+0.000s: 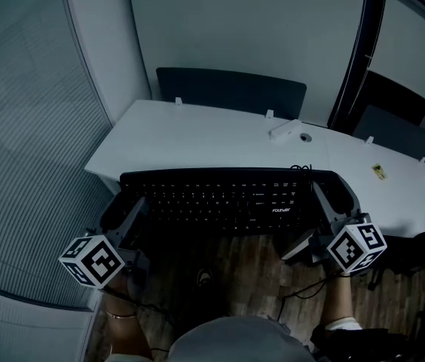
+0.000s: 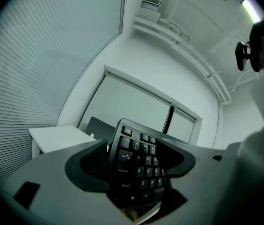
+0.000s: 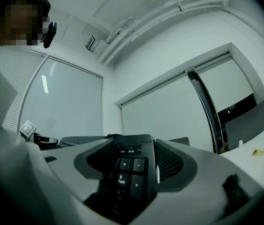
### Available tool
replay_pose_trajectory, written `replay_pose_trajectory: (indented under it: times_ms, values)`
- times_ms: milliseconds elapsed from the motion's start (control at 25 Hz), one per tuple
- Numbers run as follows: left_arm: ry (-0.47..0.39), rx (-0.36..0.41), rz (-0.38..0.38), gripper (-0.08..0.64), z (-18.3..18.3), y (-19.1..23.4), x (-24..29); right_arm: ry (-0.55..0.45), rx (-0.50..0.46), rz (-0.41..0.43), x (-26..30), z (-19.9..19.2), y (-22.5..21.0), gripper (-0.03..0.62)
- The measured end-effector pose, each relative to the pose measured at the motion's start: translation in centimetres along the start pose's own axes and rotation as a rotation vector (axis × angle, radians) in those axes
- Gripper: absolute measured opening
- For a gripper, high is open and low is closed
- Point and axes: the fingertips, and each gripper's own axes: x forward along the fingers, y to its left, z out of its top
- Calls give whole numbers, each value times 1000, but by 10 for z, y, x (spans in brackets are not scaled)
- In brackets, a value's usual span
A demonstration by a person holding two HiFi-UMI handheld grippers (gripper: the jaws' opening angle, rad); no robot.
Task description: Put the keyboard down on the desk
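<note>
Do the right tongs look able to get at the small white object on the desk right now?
Probably not: the right tongs are shut on the keyboard's right end, the left tongs hold the other end, and the white object lies beyond the keyboard on the desk.
</note>
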Motion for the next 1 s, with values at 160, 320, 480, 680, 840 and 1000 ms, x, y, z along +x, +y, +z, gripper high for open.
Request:
replay_pose_trajectory:
  times_ms: [160,320,480,680,840,1000]
  values:
    - [5,-5,-6,333,0,1,2,-2,-4,-6,-1,2,1,255]
    - [4,-1,-15,333,0,1,2,-7,-10,-12,-2,3,2,255]
    - [-2,9,-16,333,0,-1,1,-18,-11,-8,-3,3,1,255]
    - [-16,23,-9,333,0,-2,-1,-32,-16,8,-1,3,2,255]
    - [-25,33,-12,333,-2,-4,-2,-53,-17,16,-2,2,0,255]
    - [-35,31,-9,333,3,-5,-5,-49,-22,20,-3,6,4,255]
